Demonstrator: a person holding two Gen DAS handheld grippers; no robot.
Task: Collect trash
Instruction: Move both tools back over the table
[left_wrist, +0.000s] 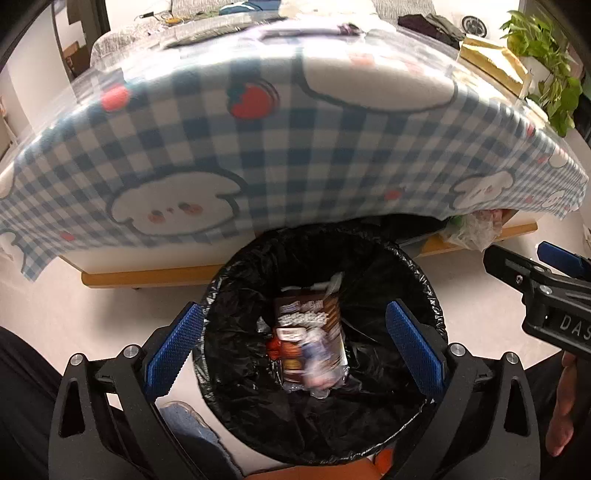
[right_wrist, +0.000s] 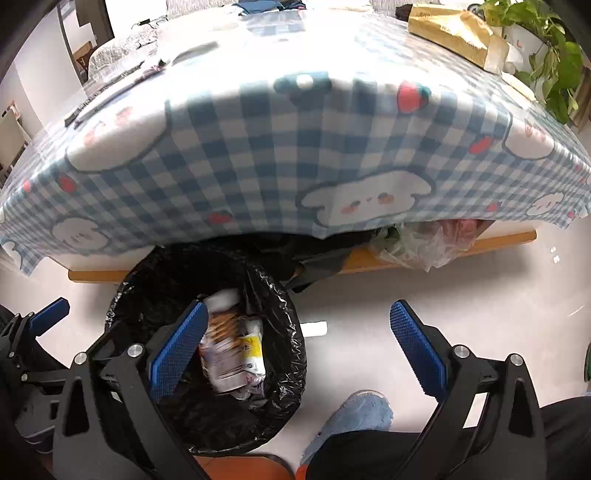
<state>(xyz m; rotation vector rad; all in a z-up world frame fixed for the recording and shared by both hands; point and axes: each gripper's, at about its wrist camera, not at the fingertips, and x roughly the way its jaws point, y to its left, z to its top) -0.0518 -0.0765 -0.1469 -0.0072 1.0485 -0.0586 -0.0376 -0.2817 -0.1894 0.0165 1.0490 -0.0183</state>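
A round bin with a black liner (left_wrist: 402, 280) stands on the floor in front of a low table. Wrappers and packets (left_wrist: 310, 343) lie in it. My left gripper (left_wrist: 295, 347) hangs open and empty right above the bin's mouth. In the right wrist view the bin (right_wrist: 284, 314) lies lower left with the trash (right_wrist: 236, 354) inside. My right gripper (right_wrist: 306, 343) is open and empty, its left finger (right_wrist: 181, 343) over the bin and its right finger over bare floor. The right gripper also shows at the right edge of the left wrist view (left_wrist: 546, 280).
A low table with a blue checked cloth (left_wrist: 258, 147) fills the back. Clear plastic bags (right_wrist: 417, 243) are stuffed under its right side. A brown paper package (right_wrist: 454, 29) and a green plant (right_wrist: 546, 55) are at far right. A small white scrap (right_wrist: 314, 328) lies on the floor. A blue slipper (right_wrist: 354, 417) is below.
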